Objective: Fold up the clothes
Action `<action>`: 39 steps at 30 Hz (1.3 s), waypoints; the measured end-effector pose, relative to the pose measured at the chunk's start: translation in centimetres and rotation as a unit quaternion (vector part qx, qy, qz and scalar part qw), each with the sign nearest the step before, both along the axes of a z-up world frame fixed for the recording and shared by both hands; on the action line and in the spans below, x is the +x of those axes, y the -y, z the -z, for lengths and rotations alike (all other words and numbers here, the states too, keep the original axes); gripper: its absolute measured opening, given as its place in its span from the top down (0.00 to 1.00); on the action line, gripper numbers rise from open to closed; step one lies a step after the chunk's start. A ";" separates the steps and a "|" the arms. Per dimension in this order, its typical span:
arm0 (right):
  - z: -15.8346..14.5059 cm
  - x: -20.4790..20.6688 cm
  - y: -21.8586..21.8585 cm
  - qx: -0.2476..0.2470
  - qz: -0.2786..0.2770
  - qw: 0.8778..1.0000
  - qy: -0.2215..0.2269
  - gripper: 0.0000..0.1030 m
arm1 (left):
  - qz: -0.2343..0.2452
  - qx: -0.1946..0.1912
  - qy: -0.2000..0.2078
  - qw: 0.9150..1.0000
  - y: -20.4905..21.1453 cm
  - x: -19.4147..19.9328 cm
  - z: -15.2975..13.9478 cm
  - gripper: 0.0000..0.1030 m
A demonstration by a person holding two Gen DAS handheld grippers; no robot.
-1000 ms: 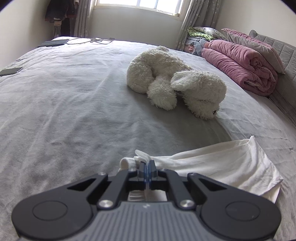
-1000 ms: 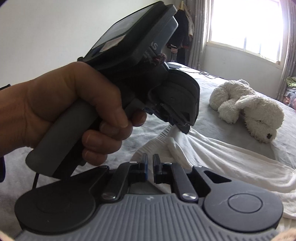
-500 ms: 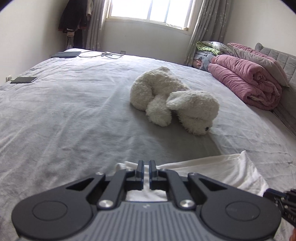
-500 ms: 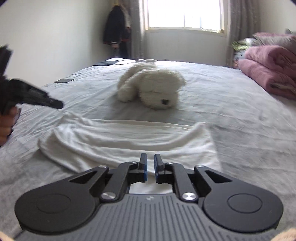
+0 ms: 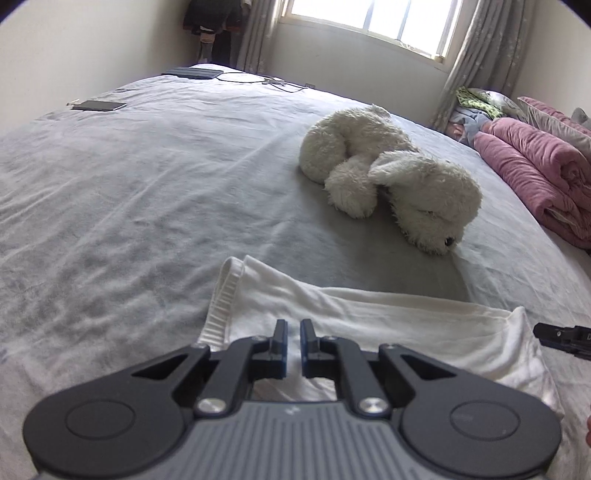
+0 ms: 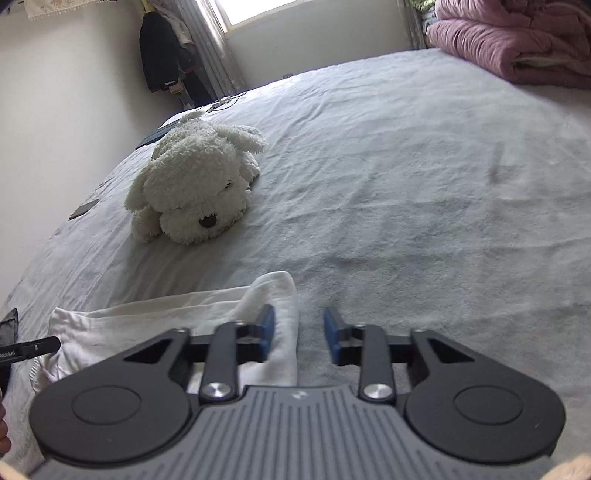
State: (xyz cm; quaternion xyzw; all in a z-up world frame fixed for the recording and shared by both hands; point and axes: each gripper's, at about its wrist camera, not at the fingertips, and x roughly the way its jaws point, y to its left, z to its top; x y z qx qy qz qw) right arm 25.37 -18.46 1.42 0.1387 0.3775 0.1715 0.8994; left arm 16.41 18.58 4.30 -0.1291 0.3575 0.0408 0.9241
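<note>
Left wrist view: wide grey bed point(image 5: 147, 192) filling a pale-walled room, bright window point(image 5: 373, 18) and curtains far ahead of the jaws. Beyond the jaws and to their right, a white plush dog point(image 5: 391, 177) lying on the bed; further right, a rolled pink quilt point(image 5: 535, 173). Far ahead to the left, a phone point(image 5: 99, 106) and a dark tablet point(image 5: 194, 72) with cables. Nothing between jaws and cloth. Left gripper point(image 5: 290, 341) narrowed to a slim gap, empty, poised just over the white garment point(image 5: 369, 317), ribbed hem just left of the jaws. Right wrist view: right gripper point(image 6: 298, 334) spread wide, holding nothing, with the garment's bunched right end point(image 6: 280, 295) lying between the jaws, close to the left one. Remaining cloth stretched off leftward.
</note>
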 end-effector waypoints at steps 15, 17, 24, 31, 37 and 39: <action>-0.2 -2.3 -0.6 -0.007 0.030 0.997 0.068 0.94 | -0.060 -0.011 0.006 0.998 -1.3 0.4 1.7 0.95; 0.7 -1.8 -1.7 -0.039 0.024 0.997 0.057 0.94 | -0.059 -0.009 0.005 0.998 -1.3 0.4 1.8 0.95; 0.5 -2.5 -0.6 -0.009 0.023 0.999 0.039 0.55 | -0.055 -0.015 0.007 0.998 -1.3 0.3 1.1 0.95; 1.0 -7.2 1.8 0.074 0.015 0.997 -0.024 0.55 | -0.041 0.012 0.008 0.999 0.1 0.0 0.7 0.94; 1.2 -7.6 1.7 0.086 0.034 0.993 -0.071 0.89 | -0.043 0.016 -0.004 0.999 -0.1 -0.1 1.4 0.94; 0.8 -8.0 1.8 0.075 0.031 0.994 -0.067 0.95 | -0.044 0.017 -0.009 0.999 -0.2 -0.1 1.6 0.94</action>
